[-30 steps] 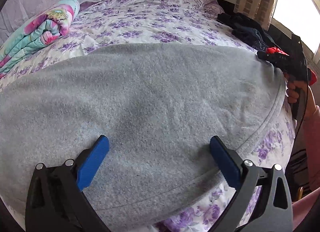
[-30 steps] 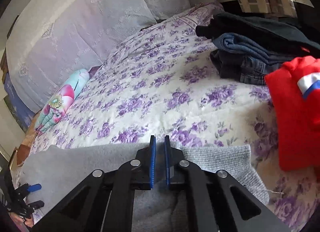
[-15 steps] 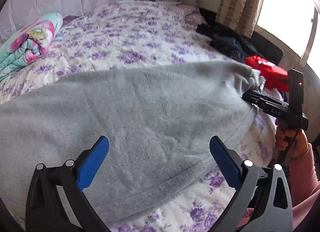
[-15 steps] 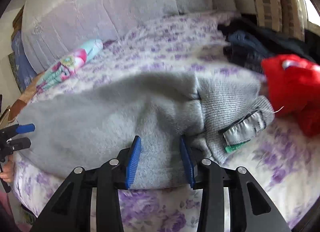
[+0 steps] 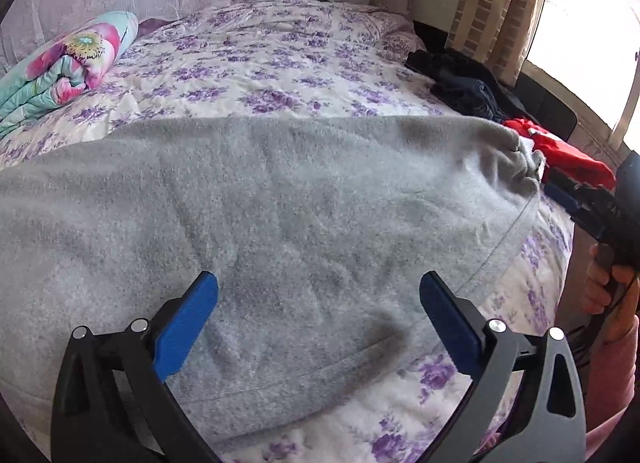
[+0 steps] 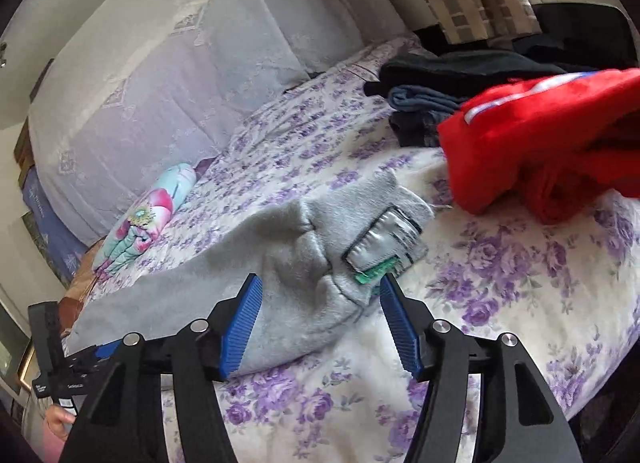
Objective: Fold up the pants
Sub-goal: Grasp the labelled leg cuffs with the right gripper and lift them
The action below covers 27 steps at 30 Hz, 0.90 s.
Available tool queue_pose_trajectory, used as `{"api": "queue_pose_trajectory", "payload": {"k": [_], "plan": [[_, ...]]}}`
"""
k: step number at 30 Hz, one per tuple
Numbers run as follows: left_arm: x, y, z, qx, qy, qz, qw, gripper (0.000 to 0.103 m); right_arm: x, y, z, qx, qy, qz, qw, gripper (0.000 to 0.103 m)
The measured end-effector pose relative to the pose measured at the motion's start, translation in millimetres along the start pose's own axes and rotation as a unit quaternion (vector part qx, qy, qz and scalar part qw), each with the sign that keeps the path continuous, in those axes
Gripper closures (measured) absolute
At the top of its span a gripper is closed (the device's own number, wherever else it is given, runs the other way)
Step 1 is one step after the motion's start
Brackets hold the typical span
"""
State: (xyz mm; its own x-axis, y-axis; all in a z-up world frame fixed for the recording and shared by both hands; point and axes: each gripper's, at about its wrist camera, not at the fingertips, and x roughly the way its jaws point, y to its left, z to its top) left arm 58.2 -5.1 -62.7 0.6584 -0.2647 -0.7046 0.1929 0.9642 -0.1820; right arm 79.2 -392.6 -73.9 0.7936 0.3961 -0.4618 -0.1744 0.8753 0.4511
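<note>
Pants (image 5: 280,215), grey and fleecy, lie spread flat on the floral bed (image 5: 280,63), their waistband end with the label just ahead of the right gripper (image 6: 320,315), whose jaws have just been opening and now stand apart with only a fold of cloth lying loose between them, unpinched. The left gripper (image 5: 320,315) hangs wide apart over the near hem, holding nothing. For a clean fold I would smooth the bunched waistband first, then pinch both near corners evenly, keeping clear of the red garment (image 6: 540,143) beyond the right fingers.
</note>
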Motion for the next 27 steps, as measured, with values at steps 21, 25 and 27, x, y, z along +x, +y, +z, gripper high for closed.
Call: {"api": "queue_pose_trajectory", "payload": {"k": [21,25,27], "plan": [[11.1,3.3,-7.3,-0.028,-0.024,-0.042,0.9984,0.004,70.2,-19.8,8.9,0.070,0.041,0.021,0.996,0.070],[8.5,6.2,-8.4,-0.037,-0.030,-0.054,0.9974,0.004,65.1,-0.9,7.7,0.032,0.024,-0.020,0.999,0.077],[3.4,11.9,-7.9,-0.050,-0.034,-0.064,0.9961,0.005,59.7,17.7,8.9,-0.005,0.009,-0.057,0.998,0.079]]}}
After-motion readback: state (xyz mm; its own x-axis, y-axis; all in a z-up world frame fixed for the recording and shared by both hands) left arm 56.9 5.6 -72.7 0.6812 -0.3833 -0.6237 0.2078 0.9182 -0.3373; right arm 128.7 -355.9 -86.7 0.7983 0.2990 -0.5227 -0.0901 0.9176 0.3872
